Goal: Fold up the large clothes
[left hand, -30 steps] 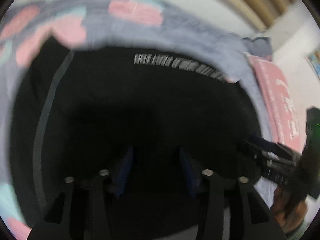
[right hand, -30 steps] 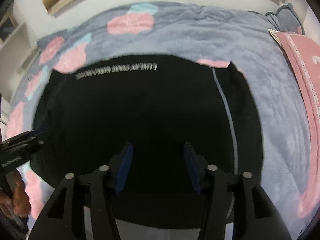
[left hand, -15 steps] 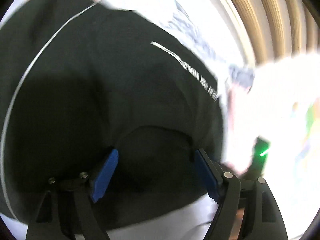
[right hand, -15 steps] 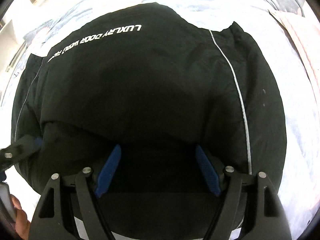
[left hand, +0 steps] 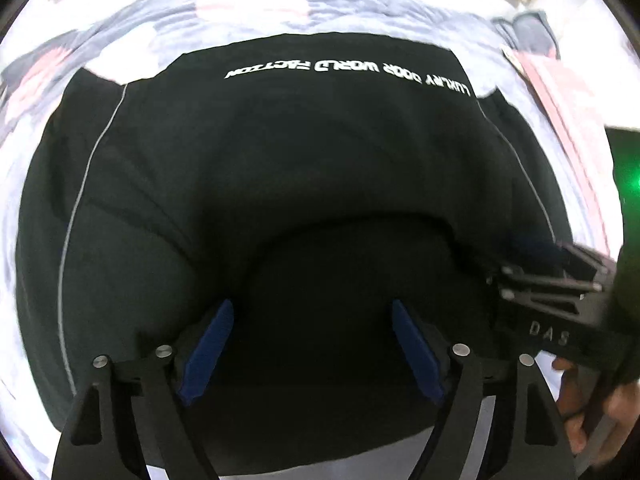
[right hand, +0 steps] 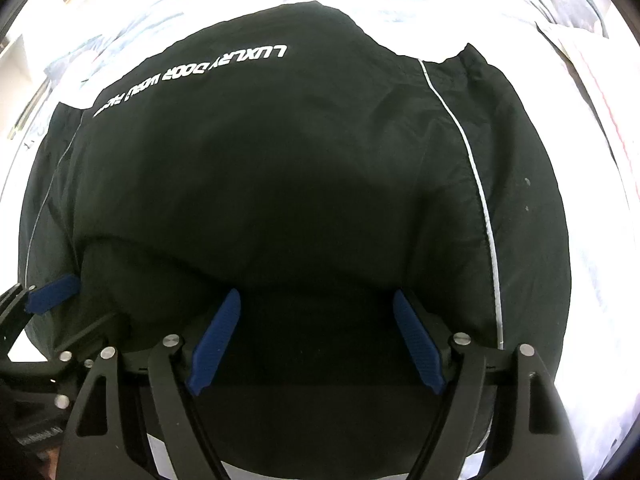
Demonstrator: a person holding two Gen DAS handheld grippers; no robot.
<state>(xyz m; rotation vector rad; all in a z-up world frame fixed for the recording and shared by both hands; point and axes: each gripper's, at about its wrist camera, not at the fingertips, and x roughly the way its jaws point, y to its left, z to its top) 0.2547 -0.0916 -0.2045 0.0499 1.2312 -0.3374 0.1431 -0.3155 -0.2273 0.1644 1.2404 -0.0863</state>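
A large black jacket [left hand: 280,168] with white lettering and thin white piping lies spread on the bed; it also fills the right wrist view [right hand: 280,168]. Its near part forms a raised dark fold between the fingers of both grippers. My left gripper [left hand: 310,344] is open, blue pads wide apart just above the fold. My right gripper [right hand: 316,340] is open the same way over the fold. The right gripper also shows at the right of the left wrist view [left hand: 560,280]. The left gripper's blue pad shows at the left of the right wrist view [right hand: 52,292].
The jacket lies on a grey blanket [left hand: 360,12] with pink patches. A pink folded cloth [left hand: 560,92] lies at the far right of the bed. A dark grey cloth [right hand: 572,0] sits at the far right corner. A wall with wooden trim is behind the bed.
Both grippers have opened wider and come down close to the jacket's near fold. The left view swung sideways and back to face the jacket squarely.
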